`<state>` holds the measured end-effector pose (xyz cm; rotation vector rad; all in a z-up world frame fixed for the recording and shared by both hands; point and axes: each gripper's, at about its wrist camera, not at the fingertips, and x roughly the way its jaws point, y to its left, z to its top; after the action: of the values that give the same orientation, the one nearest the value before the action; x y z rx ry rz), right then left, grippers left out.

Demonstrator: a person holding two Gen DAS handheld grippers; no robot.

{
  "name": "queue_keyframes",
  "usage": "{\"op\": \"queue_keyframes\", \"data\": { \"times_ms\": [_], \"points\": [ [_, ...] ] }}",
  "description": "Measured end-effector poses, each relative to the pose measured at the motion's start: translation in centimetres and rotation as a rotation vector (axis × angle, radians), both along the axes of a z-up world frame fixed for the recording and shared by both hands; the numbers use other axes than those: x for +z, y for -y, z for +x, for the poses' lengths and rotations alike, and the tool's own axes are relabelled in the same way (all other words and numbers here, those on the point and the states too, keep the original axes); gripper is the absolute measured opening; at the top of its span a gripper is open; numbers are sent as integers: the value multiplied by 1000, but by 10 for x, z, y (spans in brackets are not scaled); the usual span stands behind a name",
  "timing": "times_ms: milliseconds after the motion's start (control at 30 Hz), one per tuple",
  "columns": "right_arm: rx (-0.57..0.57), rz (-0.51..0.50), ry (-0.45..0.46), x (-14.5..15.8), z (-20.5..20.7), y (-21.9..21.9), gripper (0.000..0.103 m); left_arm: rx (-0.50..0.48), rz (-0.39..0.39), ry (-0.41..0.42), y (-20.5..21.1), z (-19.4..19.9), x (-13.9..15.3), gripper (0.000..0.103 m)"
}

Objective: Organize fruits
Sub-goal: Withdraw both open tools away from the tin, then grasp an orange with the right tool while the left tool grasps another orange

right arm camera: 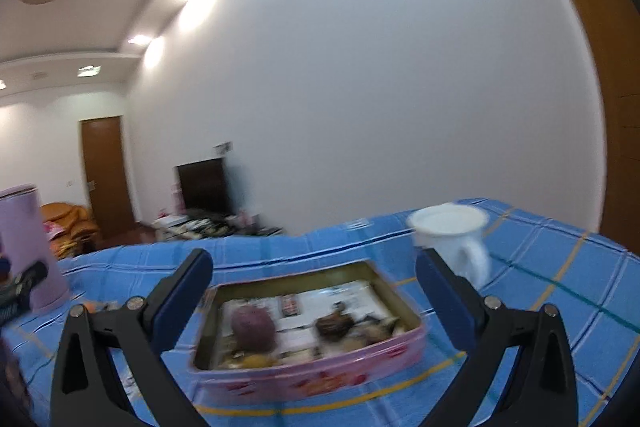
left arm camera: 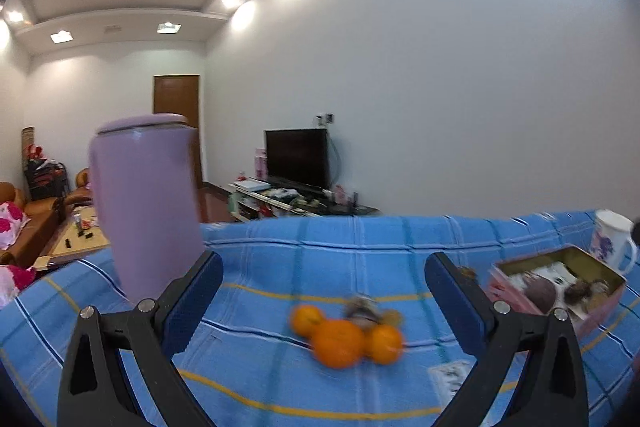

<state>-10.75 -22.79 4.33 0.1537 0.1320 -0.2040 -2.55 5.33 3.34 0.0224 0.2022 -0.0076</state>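
Note:
Three oranges [left arm camera: 344,337] lie together on the blue checked tablecloth [left arm camera: 304,259], with a small brownish thing [left arm camera: 362,309] just behind them. My left gripper [left arm camera: 324,277] is open and empty above and just short of them. A pink tin [right arm camera: 312,367] holds a purple round fruit [right arm camera: 253,327], dark brown pieces [right arm camera: 334,323] and paper. It also shows in the left wrist view [left arm camera: 560,291] at the right. My right gripper [right arm camera: 314,277] is open and empty, its fingers either side of the tin.
A tall lilac container [left arm camera: 146,203] stands at the left, also in the right wrist view [right arm camera: 28,247]. A white mug [right arm camera: 456,239] with a handle stands behind the tin, also in the left wrist view [left arm camera: 612,243]. A printed card [left arm camera: 450,375] lies near the oranges.

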Motion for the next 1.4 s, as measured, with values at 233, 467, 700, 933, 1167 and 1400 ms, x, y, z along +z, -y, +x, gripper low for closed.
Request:
{"op": "queue_keyframes", "data": {
  "times_ms": [233,467,700,933,1167,1400],
  "points": [
    [137,0,-70,-2,22,-51,103,183,9,-25,-62,32,0,102],
    [305,32,-277,-11,71,-113,103,197,8,-130,-72,50,-9,102],
    [461,0,-539,-42,126,-166,76,169,100,-178,-58,58,-14,102],
    [515,20,-694,-70,159,-188,58,115,107,-205,-52,60,-11,102],
    [540,39,-739,-78,172,-195,40,-6,166,-271,-33,62,-22,102],
    [549,64,-697,-69,156,-183,40,-34,172,-288,-29,61,-25,102]
  ]
}}
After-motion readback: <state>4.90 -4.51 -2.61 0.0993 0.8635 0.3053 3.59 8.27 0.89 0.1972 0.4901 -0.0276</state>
